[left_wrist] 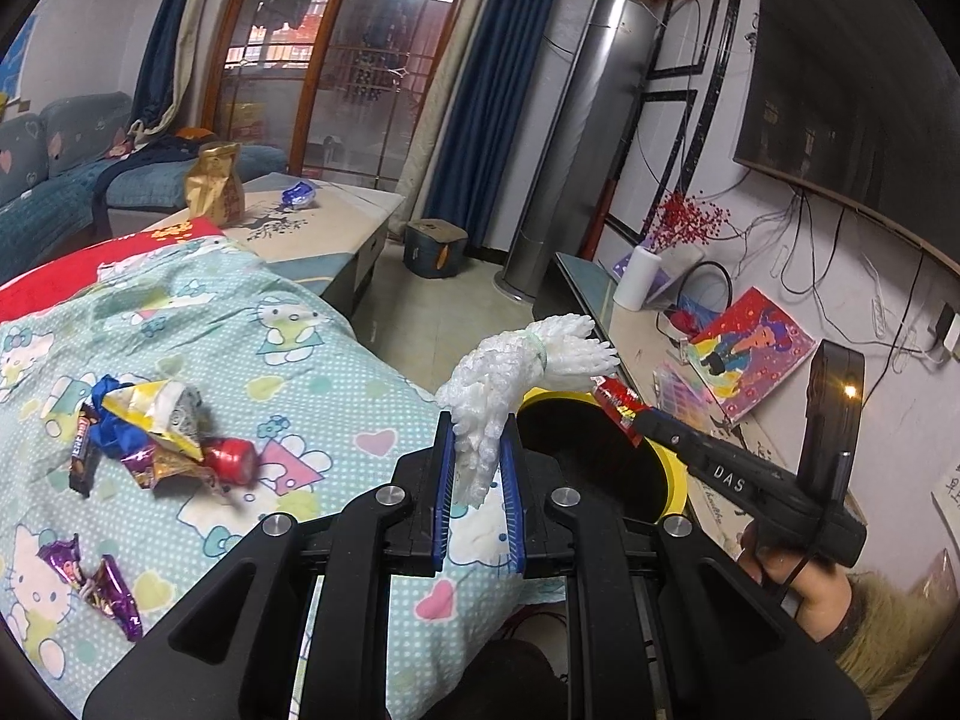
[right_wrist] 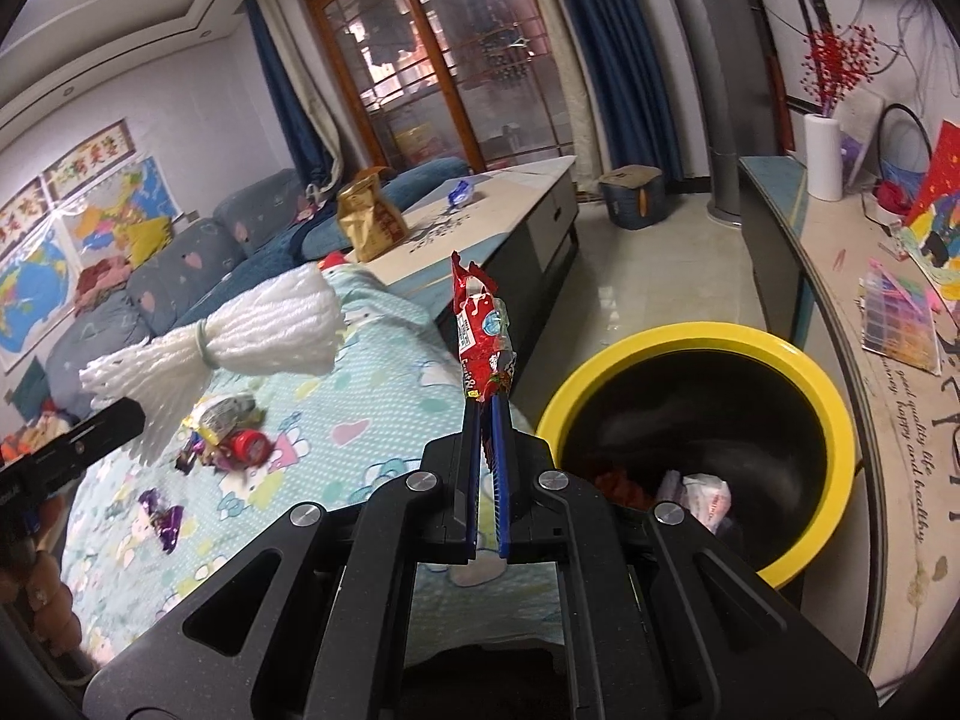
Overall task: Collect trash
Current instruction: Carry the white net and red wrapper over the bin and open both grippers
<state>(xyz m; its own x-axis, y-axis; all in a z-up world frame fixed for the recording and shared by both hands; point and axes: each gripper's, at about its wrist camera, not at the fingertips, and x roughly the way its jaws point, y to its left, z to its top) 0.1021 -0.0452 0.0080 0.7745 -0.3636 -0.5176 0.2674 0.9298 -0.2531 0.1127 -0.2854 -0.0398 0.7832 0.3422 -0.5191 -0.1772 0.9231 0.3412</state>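
Pointing slightly down over the blanket (left_wrist: 312,360), left tongs (left_wrist: 478,426) pinching white foam net (left_wrist: 516,372), right tongs (right_wrist: 487,414) pinching red wrapper (right_wrist: 483,330) beside yellow bin (right_wrist: 834,420)

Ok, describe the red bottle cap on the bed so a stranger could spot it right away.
Start at the cartoon-cat bedspread and find the heap of wrappers on it. The red bottle cap lies at that heap's edge, the only round, solid piece among crumpled foil.

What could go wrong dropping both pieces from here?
The foam net is bulky and light; the left gripper holds only its tail, so it may catch the bin rim. The right gripper holds the red wrapper beside the rim, not over the opening, so it could land on the blanket.
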